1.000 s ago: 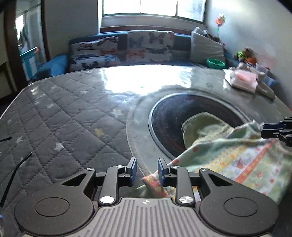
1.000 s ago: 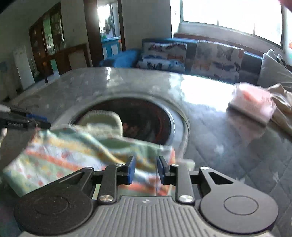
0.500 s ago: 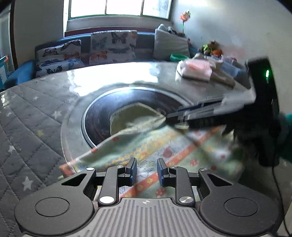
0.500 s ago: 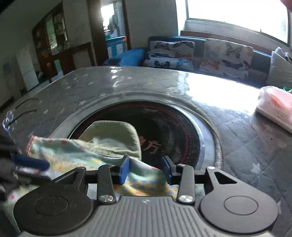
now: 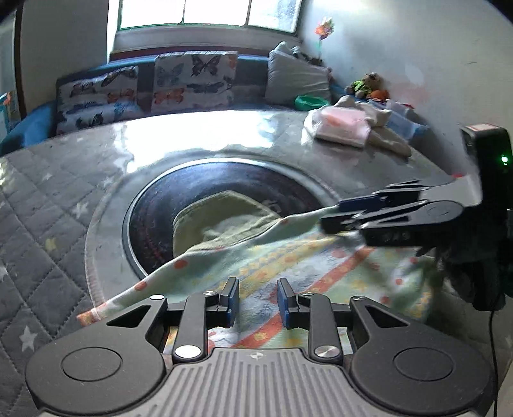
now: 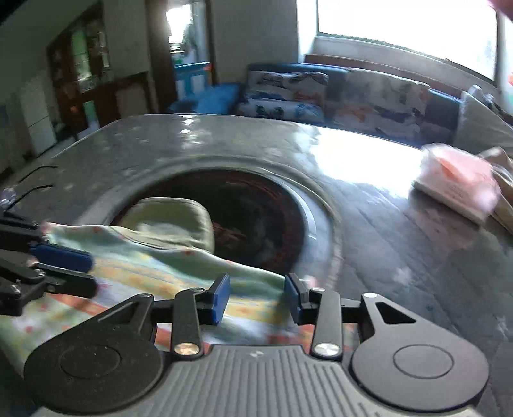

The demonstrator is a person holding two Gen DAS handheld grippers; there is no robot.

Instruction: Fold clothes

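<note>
Hovering low over the patterned cloth, the left gripper has its jaws at a narrow gap. The striped fabric shows through this gap, and the blue pads do not press on it. The right gripper stands a little wider. Its jaws have just been opening, and the cloth lies loose between them. Seen from the left wrist, this gripper reaches in from the right, and one raised edge of the cloth runs up to its fingertips.

The cloth lies at the near edge of the table, which has a grey quilted cover with stars. Its plain green part falls into the dark round inset in the middle of the table, just behind both grippers.

Two thin black cables lie on the cover at the far left. Farther back on the right are a pink package and a beige garment, touching each other. Behind the table are butterfly cushions, a grey pillow, a green bowl and a bright window.
</note>
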